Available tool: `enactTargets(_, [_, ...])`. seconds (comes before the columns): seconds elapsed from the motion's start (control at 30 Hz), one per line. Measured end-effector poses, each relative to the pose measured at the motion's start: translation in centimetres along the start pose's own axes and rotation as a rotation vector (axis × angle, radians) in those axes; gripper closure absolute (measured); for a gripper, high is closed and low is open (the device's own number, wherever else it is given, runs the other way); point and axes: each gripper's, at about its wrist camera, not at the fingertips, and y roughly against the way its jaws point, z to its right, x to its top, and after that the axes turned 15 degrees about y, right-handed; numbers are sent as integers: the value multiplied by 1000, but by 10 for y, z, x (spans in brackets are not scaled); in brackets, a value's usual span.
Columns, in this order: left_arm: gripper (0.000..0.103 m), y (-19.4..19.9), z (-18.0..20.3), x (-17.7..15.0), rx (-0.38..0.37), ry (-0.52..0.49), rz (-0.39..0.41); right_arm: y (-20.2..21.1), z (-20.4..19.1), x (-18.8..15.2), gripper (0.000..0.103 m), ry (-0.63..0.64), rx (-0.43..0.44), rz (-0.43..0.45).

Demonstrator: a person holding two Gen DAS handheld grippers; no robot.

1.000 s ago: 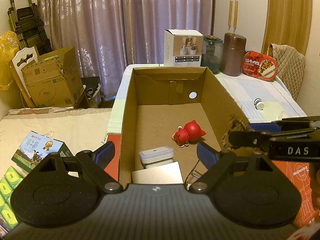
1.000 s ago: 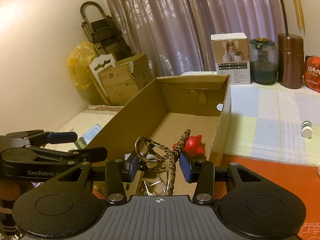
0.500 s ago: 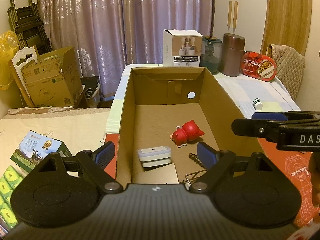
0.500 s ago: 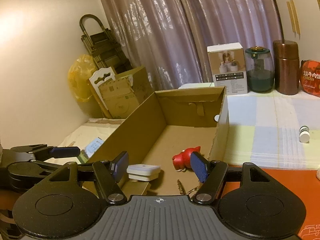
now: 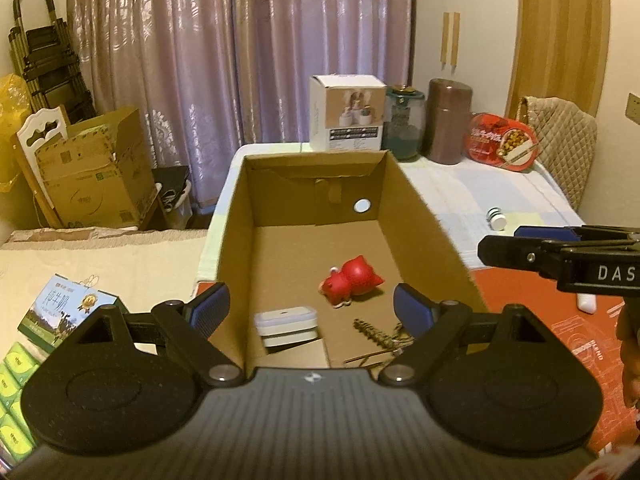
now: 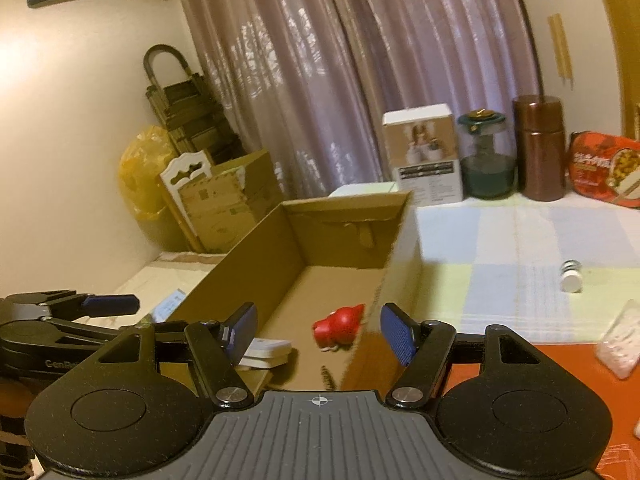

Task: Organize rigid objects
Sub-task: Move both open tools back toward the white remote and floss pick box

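An open cardboard box [image 5: 424, 216] [image 6: 248, 256] stands on the table. Inside lie a red pig toy [image 5: 352, 280] [image 6: 340, 325], a white lidded case [image 5: 286, 320] [image 6: 266, 350], a tan card [image 5: 298, 354] and a rope-wrapped wire rack [image 5: 380, 334] whose tip shows in the right wrist view [image 6: 329, 376]. My left gripper [image 5: 310, 314] is open and empty over the box's near end. My right gripper [image 6: 318, 332] is open and empty above the box's right wall; it shows at the right edge of the left wrist view [image 5: 532, 246].
On the checked cloth lie a small white-capped bottle [image 5: 497, 218] [image 6: 571, 276] and a clear white packet [image 6: 622, 346]. A white carton [image 5: 347, 118], glass jar [image 5: 404, 122], brown canister [image 5: 450, 120] and red food tin [image 5: 500, 142] stand behind. Milk cartons [image 5: 60, 312] lie at left.
My right gripper opened and let the rope-wrapped rack fall into the box, then rose and drew back to the right. The left gripper stayed open.
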Motion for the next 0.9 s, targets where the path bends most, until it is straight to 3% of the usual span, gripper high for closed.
enactTargets(0.63, [17, 24, 108, -4, -166, -60, 34, 117, 61, 4, 38, 8, -237, 67])
enactTargets(0.9, [17, 19, 160, -17, -228, -98, 15, 165, 113, -10, 38, -17, -360, 2])
